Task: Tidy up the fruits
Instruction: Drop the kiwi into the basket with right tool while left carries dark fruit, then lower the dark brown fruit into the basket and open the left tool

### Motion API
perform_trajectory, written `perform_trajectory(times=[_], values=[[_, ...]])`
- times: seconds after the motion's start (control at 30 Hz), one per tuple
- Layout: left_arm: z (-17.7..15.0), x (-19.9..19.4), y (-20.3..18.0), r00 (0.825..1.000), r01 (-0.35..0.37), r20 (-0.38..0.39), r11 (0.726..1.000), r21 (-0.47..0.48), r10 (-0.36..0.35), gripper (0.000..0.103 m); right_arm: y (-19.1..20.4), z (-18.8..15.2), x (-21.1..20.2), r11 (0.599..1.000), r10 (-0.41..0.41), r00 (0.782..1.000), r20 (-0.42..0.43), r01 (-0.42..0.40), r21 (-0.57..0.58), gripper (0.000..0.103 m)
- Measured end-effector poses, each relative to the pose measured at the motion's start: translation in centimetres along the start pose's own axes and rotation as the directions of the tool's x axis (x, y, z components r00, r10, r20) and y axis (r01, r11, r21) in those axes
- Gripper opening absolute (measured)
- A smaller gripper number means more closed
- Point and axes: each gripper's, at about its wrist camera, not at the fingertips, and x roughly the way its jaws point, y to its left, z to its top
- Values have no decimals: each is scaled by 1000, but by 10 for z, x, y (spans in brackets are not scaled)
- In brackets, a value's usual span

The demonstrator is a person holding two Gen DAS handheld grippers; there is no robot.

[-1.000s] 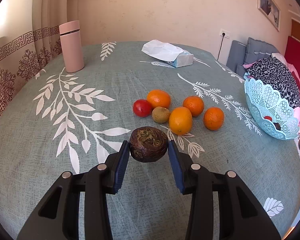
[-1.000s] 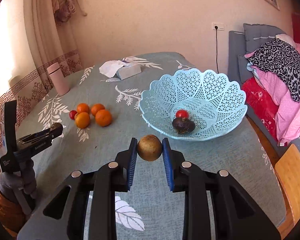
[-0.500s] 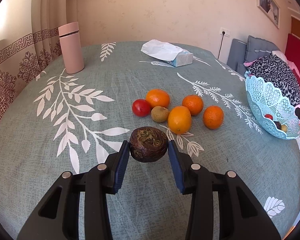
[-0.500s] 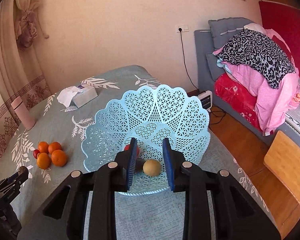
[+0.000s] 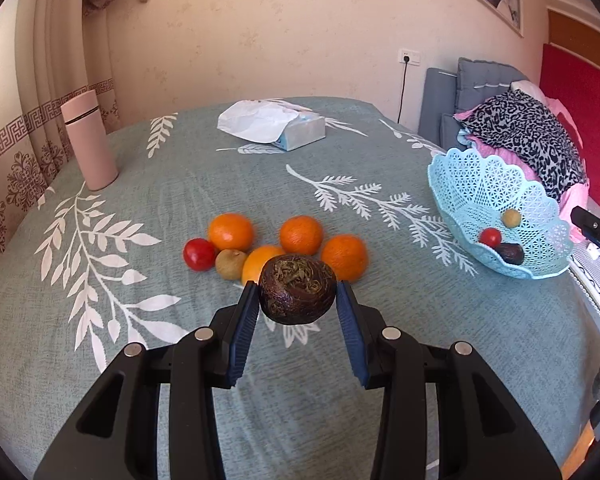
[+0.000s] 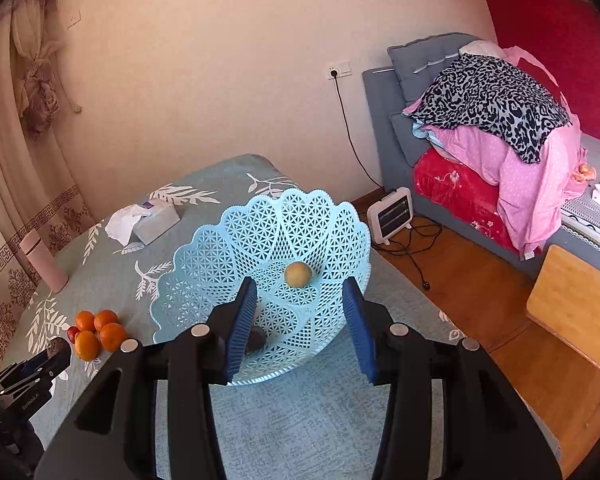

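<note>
My left gripper (image 5: pixel 297 300) is shut on a dark purple wrinkled fruit (image 5: pixel 297 294) and holds it above the table, in front of several oranges (image 5: pixel 301 235), a red tomato (image 5: pixel 198 254) and a kiwi (image 5: pixel 230 264). The light blue lattice basket (image 5: pixel 476 184) stands at the right and holds a brown kiwi (image 5: pixel 511 217), a tomato (image 5: pixel 490 237) and a dark fruit (image 5: pixel 510 253). My right gripper (image 6: pixel 300 322) is open and empty over the basket (image 6: pixel 228 248), above the kiwi (image 6: pixel 297 275) lying in it.
A pink flask (image 5: pixel 89 142) stands at the far left of the table and a tissue box (image 5: pixel 274 125) at the back. A bed with piled clothes (image 6: pixel 496 128), a small heater (image 6: pixel 392 214) and a wooden chair (image 6: pixel 572 308) are past the table's right edge.
My right gripper has opened and let the kiwi go into the basket. My left gripper has lifted the dark fruit a little and turned toward the basket.
</note>
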Motion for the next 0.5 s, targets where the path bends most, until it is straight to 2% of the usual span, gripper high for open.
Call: perform_trajectory(times=[0.23,0.5], values=[[25,7,-56,995,97,17,993,70,-99,41,-10,-2,2,999,-16,1000,-3,16,35,46],[45,24,-106,978,208,-9,972,106,-209,41,-20,3,0,997,-16,1000,4,15,71,47]])
